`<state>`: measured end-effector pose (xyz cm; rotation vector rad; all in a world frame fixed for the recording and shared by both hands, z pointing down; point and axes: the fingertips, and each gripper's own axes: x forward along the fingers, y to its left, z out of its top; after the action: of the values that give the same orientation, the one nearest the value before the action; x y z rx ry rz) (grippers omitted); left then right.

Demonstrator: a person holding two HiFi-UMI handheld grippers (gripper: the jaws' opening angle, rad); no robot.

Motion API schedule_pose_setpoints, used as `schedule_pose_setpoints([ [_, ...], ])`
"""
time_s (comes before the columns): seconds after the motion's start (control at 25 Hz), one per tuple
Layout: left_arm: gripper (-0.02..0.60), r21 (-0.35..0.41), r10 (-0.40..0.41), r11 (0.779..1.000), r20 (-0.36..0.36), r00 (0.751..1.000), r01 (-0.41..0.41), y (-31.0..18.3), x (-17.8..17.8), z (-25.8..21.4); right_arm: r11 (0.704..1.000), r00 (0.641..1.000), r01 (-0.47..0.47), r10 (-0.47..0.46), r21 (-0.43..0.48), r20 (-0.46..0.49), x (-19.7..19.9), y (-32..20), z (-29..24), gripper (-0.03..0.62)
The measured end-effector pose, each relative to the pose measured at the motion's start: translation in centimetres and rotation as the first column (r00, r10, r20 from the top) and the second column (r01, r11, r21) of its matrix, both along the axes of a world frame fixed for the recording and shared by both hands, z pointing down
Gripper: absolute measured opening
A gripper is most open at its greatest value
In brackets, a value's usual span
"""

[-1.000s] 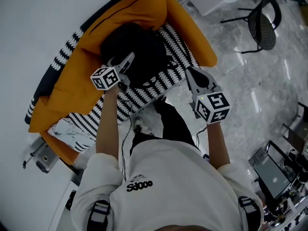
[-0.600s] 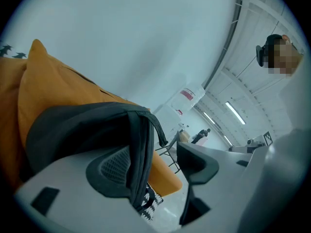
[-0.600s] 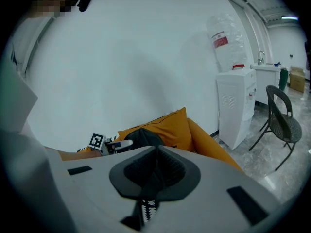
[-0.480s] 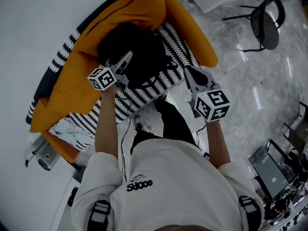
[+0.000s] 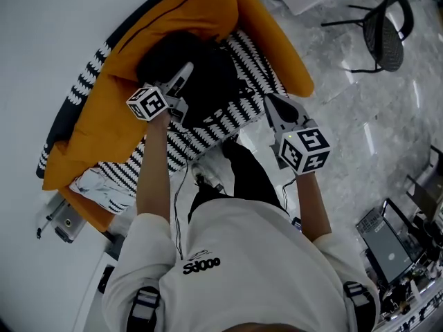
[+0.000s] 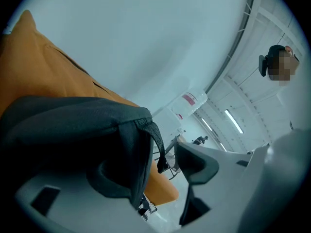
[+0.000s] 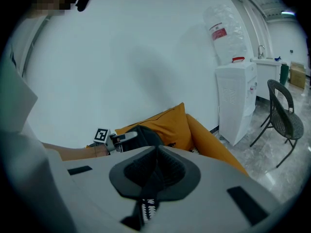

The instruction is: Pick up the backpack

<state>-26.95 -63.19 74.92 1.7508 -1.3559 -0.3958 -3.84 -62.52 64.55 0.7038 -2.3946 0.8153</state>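
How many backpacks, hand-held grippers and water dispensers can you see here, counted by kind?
Backpacks: 1, the black backpack
Grippers: 2, the left gripper and the right gripper
Water dispensers: 1, the white water dispenser
Total: 4

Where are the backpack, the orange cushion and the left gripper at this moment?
backpack (image 5: 216, 68), head view, on its black upper surface.
orange cushion (image 5: 197, 12), head view, middle of its broad face.
left gripper (image 5: 184, 73), head view, between its open jaw tips, over the backpack.
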Motion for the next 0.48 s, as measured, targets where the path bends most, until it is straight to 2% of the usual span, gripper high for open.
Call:
schedule_pose_setpoints([
  [0.2, 0.269, -0.019, -0.055, 0.998, 0.009, 0.998, 0.056, -0.8, -0.6, 0.5, 1.000, 1.000, 0.001, -0.001, -0.002, -0.008, 0.3, -0.3, 0.4, 0.038],
  [0.28, 0.193, -0.031, -0.078, 0.996, 0.044, 0.996, 0.080, -1.3, -0.7, 0.8, 1.000, 1.000, -0.004, 0.004, -0.005, -0.012, 0.6, -0.6, 0.6, 0.038],
  [0.36, 0.078, -0.039, -0.097, 0.994, 0.088, 0.991, 0.100, -1.6, -0.8, 1.0, 1.000, 1.000, -0.009, 0.009, -0.006, -0.012, 0.8, -0.6, 0.6, 0.038],
  [0.48, 0.057, -0.034, -0.123, 0.991, 0.097, 0.988, 0.127, -1.7, -0.9, 0.7, 1.000, 1.000, -0.017, 0.017, -0.004, -0.012, 1.3, -0.4, 0.3, 0.038],
])
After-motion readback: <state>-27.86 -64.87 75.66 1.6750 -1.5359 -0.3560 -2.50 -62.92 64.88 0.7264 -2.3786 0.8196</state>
